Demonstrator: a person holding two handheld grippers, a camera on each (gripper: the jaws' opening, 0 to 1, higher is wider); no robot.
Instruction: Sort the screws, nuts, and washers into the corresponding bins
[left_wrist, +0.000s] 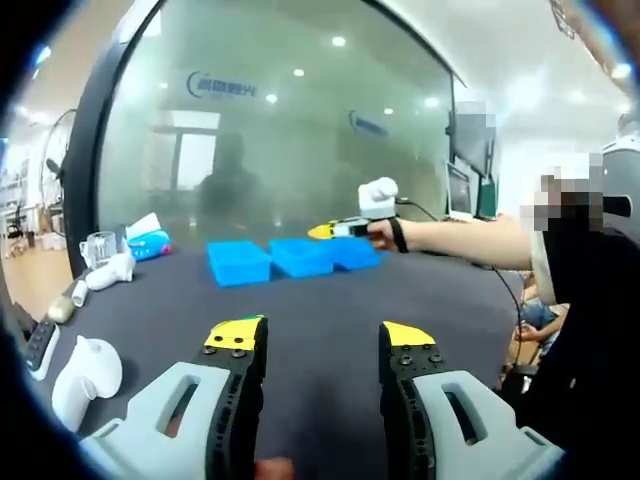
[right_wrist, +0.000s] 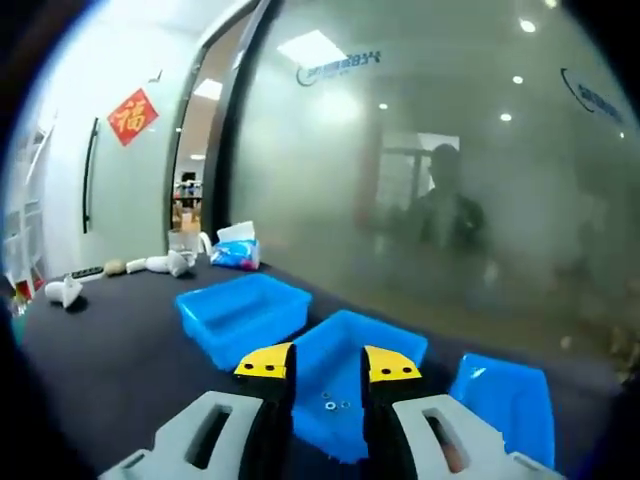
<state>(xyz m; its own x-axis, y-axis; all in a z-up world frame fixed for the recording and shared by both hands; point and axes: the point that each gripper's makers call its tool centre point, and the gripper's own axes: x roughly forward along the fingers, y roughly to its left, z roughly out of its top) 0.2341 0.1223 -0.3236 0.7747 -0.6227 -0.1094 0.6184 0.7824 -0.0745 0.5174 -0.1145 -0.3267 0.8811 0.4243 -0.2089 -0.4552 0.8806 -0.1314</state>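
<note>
Room: office with a frosted glass wall behind a dark table (left_wrist: 330, 310); ceiling lights reflect in the glass.
Table's left edge: white controllers (left_wrist: 85, 375), a remote (left_wrist: 40, 345), a clear cup (left_wrist: 100, 245) and a tissue pack (left_wrist: 148, 240) lie along it.
Bins: three blue bins sit in a row near the table's far edge, touching or nearly so: left bin (right_wrist: 243, 312), middle bin (right_wrist: 345, 385), right bin (right_wrist: 505, 400).
Hardware: a few small washers or nuts (right_wrist: 335, 403) lie on the middle bin's floor; I cannot tell which kind.
Left gripper (left_wrist: 322, 345): held low over the table's near edge, yellow-tipped jaws wide apart, nothing between them.
Right gripper (right_wrist: 328, 368): poised just above the middle bin, jaws a narrow gap apart and nothing seen between them; in the left gripper view a hand (left_wrist: 385, 232) holds it over the bins.
</note>
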